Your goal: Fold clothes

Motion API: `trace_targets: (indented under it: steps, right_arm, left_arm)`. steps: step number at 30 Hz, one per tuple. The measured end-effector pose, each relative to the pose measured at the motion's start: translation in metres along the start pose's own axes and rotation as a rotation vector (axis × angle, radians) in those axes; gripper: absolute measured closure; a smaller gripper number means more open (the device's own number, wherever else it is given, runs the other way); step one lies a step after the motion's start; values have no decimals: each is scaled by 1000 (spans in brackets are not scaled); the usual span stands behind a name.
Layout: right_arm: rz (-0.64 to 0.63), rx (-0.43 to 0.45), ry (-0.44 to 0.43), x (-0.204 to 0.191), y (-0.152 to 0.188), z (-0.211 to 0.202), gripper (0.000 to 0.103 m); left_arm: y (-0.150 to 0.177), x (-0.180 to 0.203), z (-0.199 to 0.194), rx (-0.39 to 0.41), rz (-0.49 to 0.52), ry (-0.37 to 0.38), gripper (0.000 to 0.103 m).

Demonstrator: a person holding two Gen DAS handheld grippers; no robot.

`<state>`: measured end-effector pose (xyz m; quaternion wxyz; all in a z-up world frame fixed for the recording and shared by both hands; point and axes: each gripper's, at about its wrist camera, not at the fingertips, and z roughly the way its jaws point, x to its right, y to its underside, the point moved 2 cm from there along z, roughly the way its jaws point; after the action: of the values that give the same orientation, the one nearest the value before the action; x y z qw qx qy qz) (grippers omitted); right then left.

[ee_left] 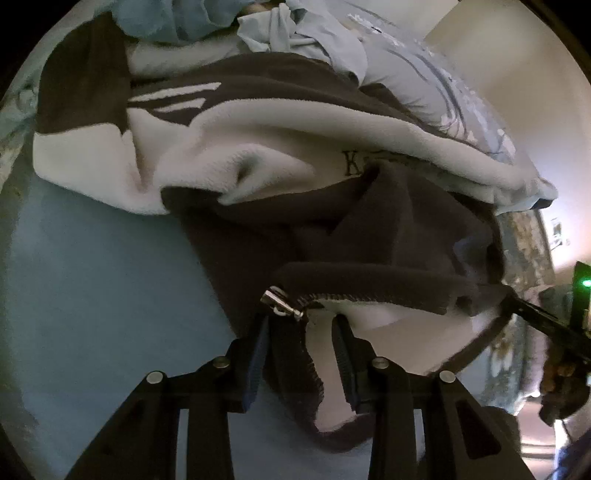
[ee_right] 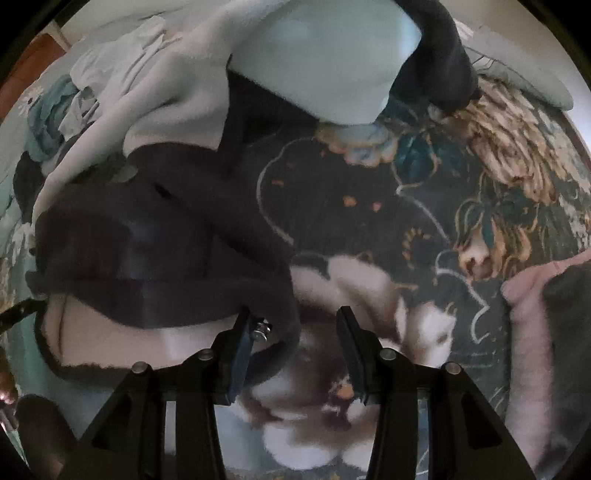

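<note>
A dark brown and white fleece jacket [ee_left: 280, 177] lies crumpled on the bed. Its zipper edge with a metal zipper pull [ee_left: 282, 301] hangs between the fingers of my left gripper [ee_left: 303, 332], which stands open around the fabric. The same jacket shows in the right wrist view [ee_right: 155, 251], with its collar and the zipper pull [ee_right: 260, 330] just inside the left finger of my right gripper [ee_right: 291, 325]. The right gripper is open, its jaws wide apart over the collar edge.
A pile of pale blue clothes [ee_left: 280, 33] lies behind the jacket. A dark floral bedspread [ee_right: 424, 206] covers the bed. A pink and grey garment [ee_right: 535, 332] lies at the right. The other gripper [ee_left: 546, 325] shows at the right edge.
</note>
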<state>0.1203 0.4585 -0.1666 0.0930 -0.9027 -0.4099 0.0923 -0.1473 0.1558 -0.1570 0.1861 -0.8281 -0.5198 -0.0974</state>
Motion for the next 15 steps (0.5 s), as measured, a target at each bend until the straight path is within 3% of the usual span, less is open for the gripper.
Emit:
trace_targets:
  steps: [8,12,15]
  right_arm:
    - [-10,24,14,-1,-5,-2,57]
    - [-2,29,6,1,-4,-5,58]
    - [3,36,-2,1,-3,-9,67]
  left_arm:
    - [10,-2,12,-8,7,21,66]
    - [20,-3,9,9,-5,-11,79]
    - [28,-9,0,25,-7,-45,89]
